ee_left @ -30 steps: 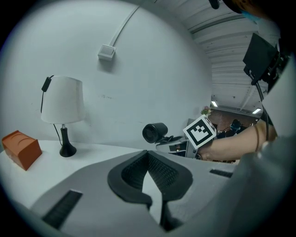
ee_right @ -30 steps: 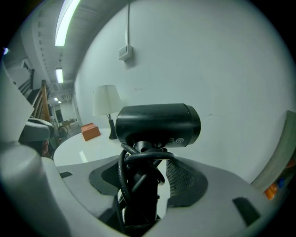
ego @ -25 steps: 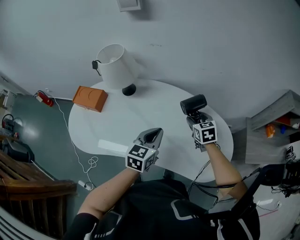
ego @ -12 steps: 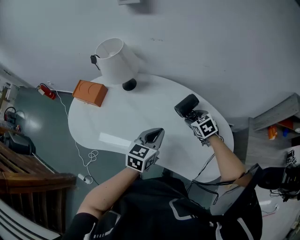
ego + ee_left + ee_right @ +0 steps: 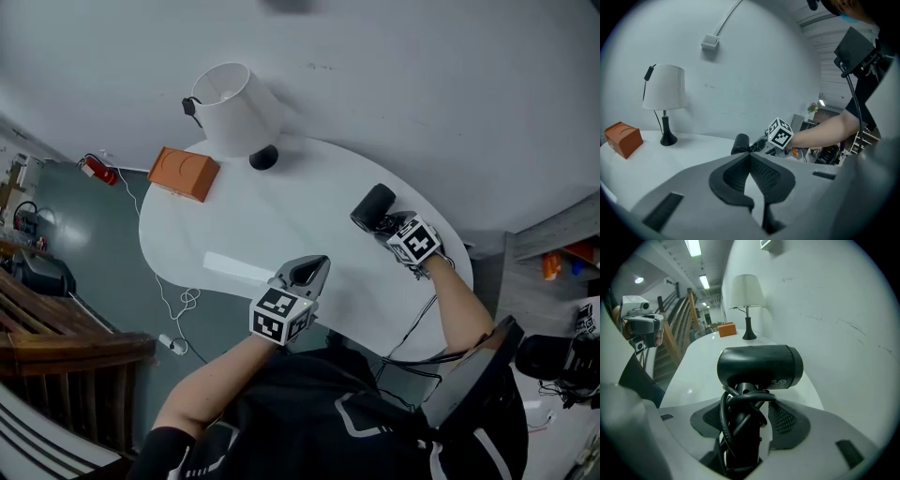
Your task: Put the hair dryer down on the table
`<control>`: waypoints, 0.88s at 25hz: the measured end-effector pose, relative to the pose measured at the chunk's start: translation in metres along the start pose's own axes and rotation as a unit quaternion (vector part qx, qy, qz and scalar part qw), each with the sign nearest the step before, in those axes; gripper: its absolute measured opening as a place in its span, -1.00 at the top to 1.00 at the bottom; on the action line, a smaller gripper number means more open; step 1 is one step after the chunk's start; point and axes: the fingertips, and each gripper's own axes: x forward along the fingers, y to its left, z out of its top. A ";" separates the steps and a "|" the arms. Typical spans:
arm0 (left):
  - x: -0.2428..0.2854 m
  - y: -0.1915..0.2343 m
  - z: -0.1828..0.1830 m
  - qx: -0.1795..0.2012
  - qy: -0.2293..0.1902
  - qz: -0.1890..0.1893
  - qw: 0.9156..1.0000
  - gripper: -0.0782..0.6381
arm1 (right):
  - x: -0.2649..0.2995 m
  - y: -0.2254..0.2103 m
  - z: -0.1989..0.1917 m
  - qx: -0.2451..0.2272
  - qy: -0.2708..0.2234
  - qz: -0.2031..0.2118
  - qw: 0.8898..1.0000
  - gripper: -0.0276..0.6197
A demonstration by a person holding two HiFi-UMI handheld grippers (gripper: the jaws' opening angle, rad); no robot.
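Label [image 5: 779, 381] on black hair dryer [image 5: 759, 363], print unreadable

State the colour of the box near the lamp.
The box is orange, clearest in the head view.

Your right tool [image 5: 387, 222] is gripping the black hair dryer [image 5: 372, 207] by its handle, its cord looping around that handle and its barrel lying crosswise, low over the white table's [image 5: 234, 234] right part.
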 end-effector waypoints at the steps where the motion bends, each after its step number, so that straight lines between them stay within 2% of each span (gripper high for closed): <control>1: 0.000 0.000 -0.001 0.000 0.001 0.001 1.000 0.77 | 0.002 -0.001 -0.001 -0.005 0.004 0.006 1.000 0.10; 8: -0.003 0.007 -0.003 -0.021 0.007 0.011 1.000 0.77 | 0.011 -0.008 -0.008 -0.065 0.026 0.045 0.997 0.10; 13: -0.001 0.009 -0.003 -0.011 0.010 0.013 1.000 0.77 | 0.018 -0.011 -0.011 -0.090 0.040 0.058 0.993 0.10; 16: 0.000 0.011 -0.004 -0.012 0.012 0.014 1.000 0.77 | 0.021 -0.016 -0.017 -0.113 0.055 0.068 0.990 0.10; 20: 0.001 0.007 -0.008 -0.041 0.019 0.004 0.999 0.77 | 0.023 -0.020 -0.024 -0.156 0.075 0.083 0.981 0.10; 22: 0.003 0.005 -0.007 -0.036 0.023 0.002 0.999 0.77 | 0.024 -0.023 -0.023 -0.163 0.080 0.091 0.979 0.10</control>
